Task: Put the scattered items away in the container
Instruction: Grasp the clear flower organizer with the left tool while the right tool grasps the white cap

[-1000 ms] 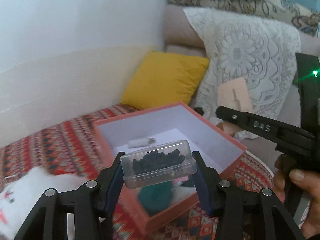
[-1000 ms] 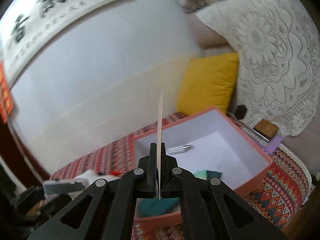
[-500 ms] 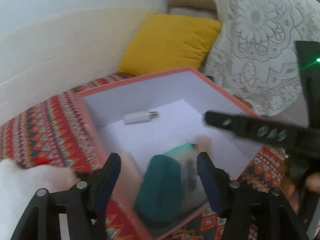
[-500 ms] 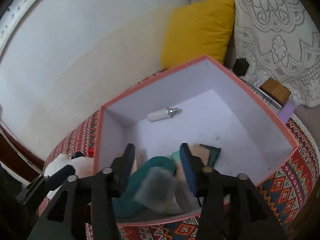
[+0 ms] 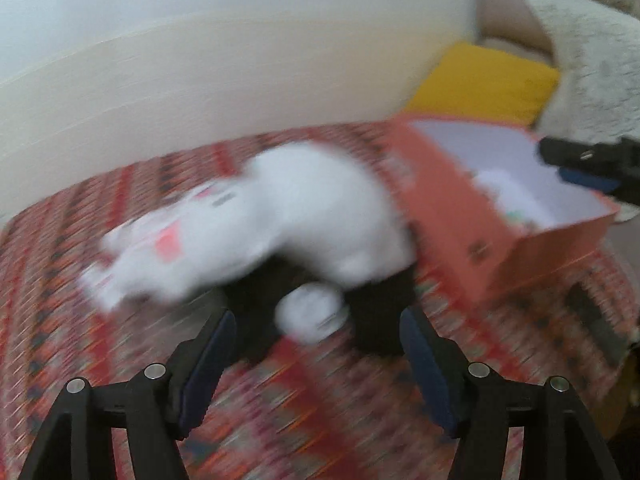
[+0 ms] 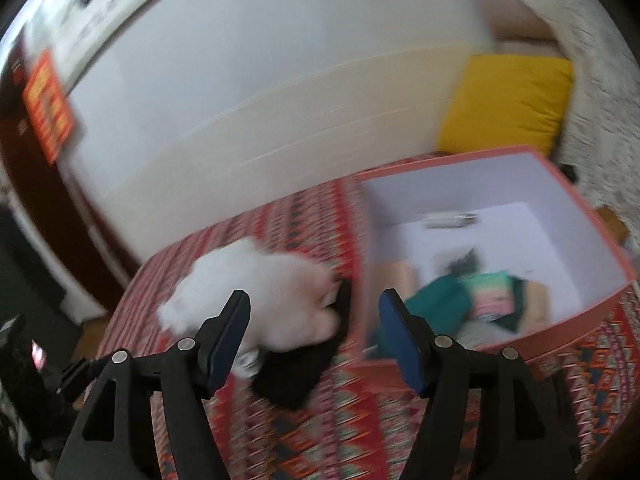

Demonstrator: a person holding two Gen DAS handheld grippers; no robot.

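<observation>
Both views are blurred by motion. A white plush toy lies on the red patterned cloth, partly over a black item, left of the orange box. My left gripper hangs just short of the toy, its jaws opening with nothing between them. My right gripper hovers near the box's left wall, its jaws opening too and holding nothing; the plush toy and black item lie beyond its fingers. In the box lie a teal cloth, a small white bottle and other blurred things.
A yellow cushion leans behind the box, beside a lace-covered sofa. A cream wall panel runs along the back of the patterned cloth. The right gripper's fingertip shows over the box in the left wrist view.
The left gripper let go of the clear case of black bits and the right let go of its thin card, both over the box. Both have swung left, off the box, to the plush toy.
</observation>
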